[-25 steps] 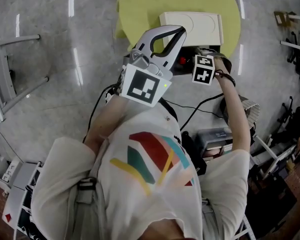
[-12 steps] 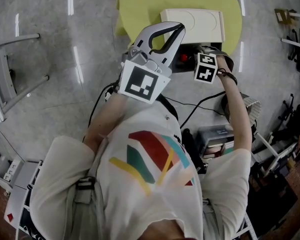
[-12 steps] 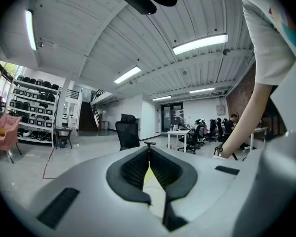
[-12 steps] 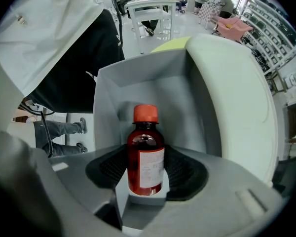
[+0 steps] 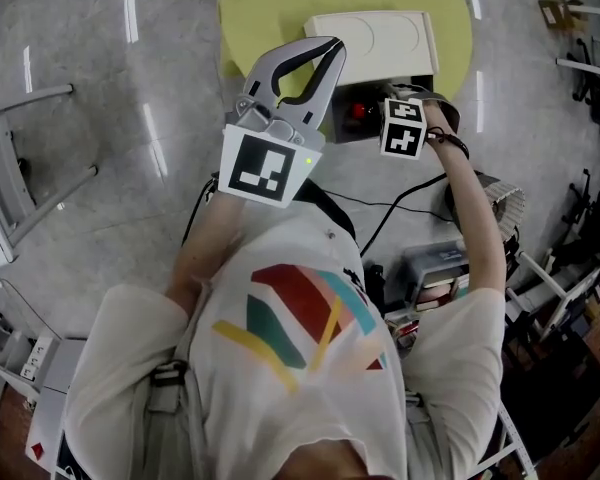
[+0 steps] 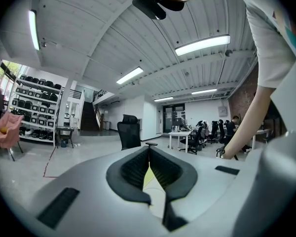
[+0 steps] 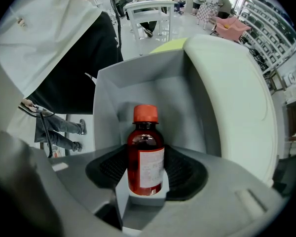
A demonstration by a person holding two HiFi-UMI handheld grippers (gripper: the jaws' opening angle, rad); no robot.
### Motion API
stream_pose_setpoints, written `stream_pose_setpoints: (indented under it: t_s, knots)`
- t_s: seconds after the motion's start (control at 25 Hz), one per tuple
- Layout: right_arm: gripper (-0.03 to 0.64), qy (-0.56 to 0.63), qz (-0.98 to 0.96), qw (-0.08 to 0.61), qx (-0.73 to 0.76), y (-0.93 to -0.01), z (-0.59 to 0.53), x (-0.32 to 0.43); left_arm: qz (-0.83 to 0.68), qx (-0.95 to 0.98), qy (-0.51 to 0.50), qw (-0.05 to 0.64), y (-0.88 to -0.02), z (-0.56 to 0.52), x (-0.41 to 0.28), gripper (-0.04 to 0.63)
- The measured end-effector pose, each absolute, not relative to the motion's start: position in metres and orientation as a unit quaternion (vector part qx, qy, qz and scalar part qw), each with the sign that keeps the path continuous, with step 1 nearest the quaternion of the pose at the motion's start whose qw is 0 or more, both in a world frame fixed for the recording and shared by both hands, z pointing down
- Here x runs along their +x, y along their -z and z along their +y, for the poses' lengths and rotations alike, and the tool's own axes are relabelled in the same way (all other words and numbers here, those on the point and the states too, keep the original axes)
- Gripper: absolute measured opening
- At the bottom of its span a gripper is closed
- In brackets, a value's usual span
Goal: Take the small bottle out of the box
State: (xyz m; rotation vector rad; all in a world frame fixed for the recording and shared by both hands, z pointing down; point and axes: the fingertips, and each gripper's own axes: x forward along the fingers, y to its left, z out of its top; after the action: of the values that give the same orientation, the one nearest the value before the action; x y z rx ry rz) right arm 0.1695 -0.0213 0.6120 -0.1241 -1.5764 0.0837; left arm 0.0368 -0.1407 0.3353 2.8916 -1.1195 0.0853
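Clamped small bottle (image 7: pixel 145 152) mid-body with right gripper (image 7: pixel 147 169), left gripper (image 6: pixel 149 154) closed and empty. Judged rigid, smooth, light; mid-body hold deemed safest.

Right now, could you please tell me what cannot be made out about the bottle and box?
Label print on the small bottle: too blurred, right gripper view.
Its base: hidden by the white insert, same view.
Inside the box: dark and covered by the right hand, head view.

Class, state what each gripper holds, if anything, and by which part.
The right gripper holds the small bottle by the sides of its lower body. The left gripper holds nothing.
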Motion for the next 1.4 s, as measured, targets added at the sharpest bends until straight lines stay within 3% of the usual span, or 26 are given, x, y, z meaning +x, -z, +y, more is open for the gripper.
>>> stream_pose_setpoints:
  t_s: [0.6,1.0,1.4]
  knots:
    - [0.216,-0.024,-0.719,0.694,-0.031,-0.586,-0.040,0.155,-0.364,0.931,-0.016,0.001,-0.321,-0.150,0.033,0.015]
    - [0.216,0.008,-0.740,0.670,0.062,-0.526,-0.082,0.135,-0.354,0.934,0.028,-0.034,-0.283,-0.164,0.032,0.015]
    - [0.216,0.077,-0.769,0.571,0.277,-0.406,-0.135,0.150,-0.344,0.933,0.056,-0.095,-0.219,-0.164,0.057,0.015]
